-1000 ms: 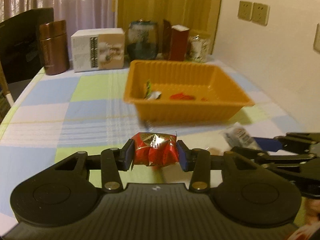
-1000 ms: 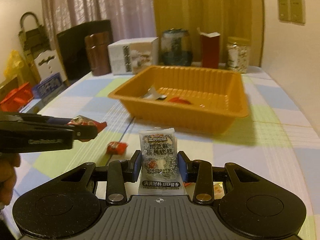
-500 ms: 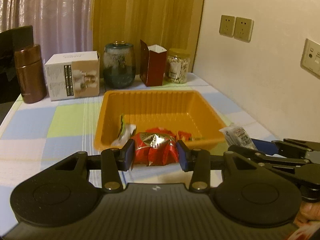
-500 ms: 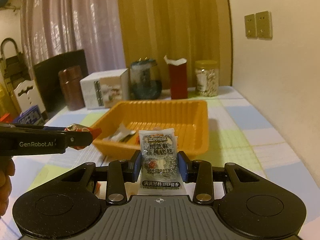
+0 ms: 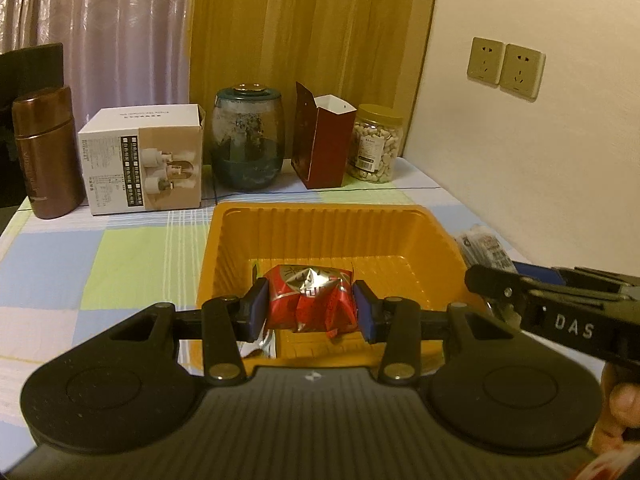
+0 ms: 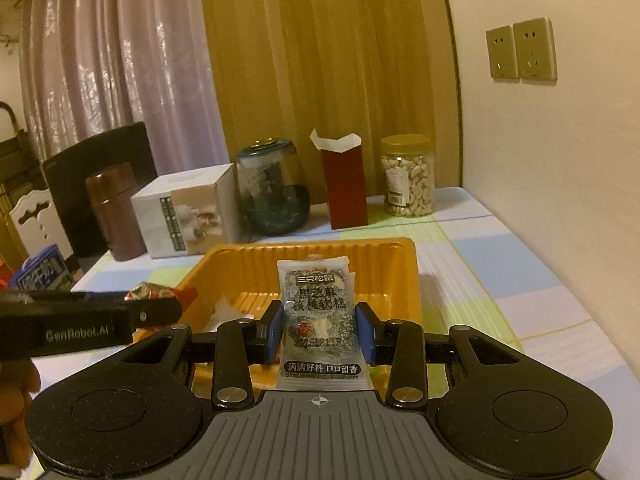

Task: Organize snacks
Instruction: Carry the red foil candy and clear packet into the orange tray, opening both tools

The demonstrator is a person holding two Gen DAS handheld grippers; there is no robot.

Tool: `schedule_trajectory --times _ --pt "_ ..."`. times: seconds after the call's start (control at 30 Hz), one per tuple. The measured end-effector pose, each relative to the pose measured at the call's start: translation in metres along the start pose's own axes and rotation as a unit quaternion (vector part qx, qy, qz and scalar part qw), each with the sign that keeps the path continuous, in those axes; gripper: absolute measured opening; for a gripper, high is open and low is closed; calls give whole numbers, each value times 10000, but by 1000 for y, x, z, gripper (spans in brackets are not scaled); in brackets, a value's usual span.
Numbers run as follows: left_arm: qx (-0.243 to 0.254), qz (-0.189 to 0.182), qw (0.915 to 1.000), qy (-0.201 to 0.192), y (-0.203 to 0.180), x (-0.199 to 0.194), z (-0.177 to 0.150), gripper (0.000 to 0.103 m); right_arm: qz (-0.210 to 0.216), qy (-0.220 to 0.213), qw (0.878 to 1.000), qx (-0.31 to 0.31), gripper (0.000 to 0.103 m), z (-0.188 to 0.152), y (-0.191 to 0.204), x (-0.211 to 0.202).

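My left gripper (image 5: 310, 310) is shut on a crumpled red foil snack (image 5: 310, 300) and hangs over the near part of the orange tray (image 5: 320, 218). My right gripper (image 6: 320, 330) is shut on a clear packet of black sesame walnut cake (image 6: 318, 308), upright between its blue pads (image 6: 366, 334), above the same orange tray (image 6: 340, 248). Each gripper shows in the other's view: the right gripper (image 5: 486, 282) enters from the right with its packet (image 5: 482, 248), the left gripper (image 6: 176, 306) from the left with the red snack (image 6: 150, 292). A white wrapper (image 6: 224, 312) lies inside the tray.
Along the table's back edge stand a brown canister (image 5: 44, 160), a white box (image 5: 142, 160), a dark glass jar (image 5: 248, 140), an open red carton (image 5: 322, 142) and a jar of nuts (image 5: 376, 144). The wall (image 5: 540, 160) runs close along the right side. A chair back (image 6: 96, 160) stands at left.
Both grippers have moved forward and up with their snacks, from the table in front of the tray to above the tray. The tray now fills the area just beyond the fingers.
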State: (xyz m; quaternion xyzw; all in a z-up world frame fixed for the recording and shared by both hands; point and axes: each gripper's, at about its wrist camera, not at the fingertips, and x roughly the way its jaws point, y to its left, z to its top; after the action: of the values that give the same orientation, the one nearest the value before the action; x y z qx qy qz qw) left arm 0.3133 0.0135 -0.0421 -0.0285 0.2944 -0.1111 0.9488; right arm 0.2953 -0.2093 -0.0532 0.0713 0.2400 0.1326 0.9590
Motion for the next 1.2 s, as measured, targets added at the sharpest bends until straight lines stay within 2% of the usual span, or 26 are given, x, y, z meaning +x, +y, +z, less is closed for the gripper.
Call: schedule_trajectory --times 0.53,0.63,0.7,0.97,1.2 --pt "-7 -81 9998 192 6 47 6 42 -147 147 9993 306 39 11 -19 53" --pt "-2 -97 9997 245 6 53 4 49 -139 170 9993 302 39 11 -19 55" --pt "-36 -81 9997 210 8 54 3 64 -133 185 9993 310 39 9 -20 55" --pt "-82 282 9994 175 22 43 6 65 -115 174 9990 400 39 10 -22 55" --pt "-116 256 9994 184 23 40 6 65 -90 172 9989 419 39 11 -22 56"
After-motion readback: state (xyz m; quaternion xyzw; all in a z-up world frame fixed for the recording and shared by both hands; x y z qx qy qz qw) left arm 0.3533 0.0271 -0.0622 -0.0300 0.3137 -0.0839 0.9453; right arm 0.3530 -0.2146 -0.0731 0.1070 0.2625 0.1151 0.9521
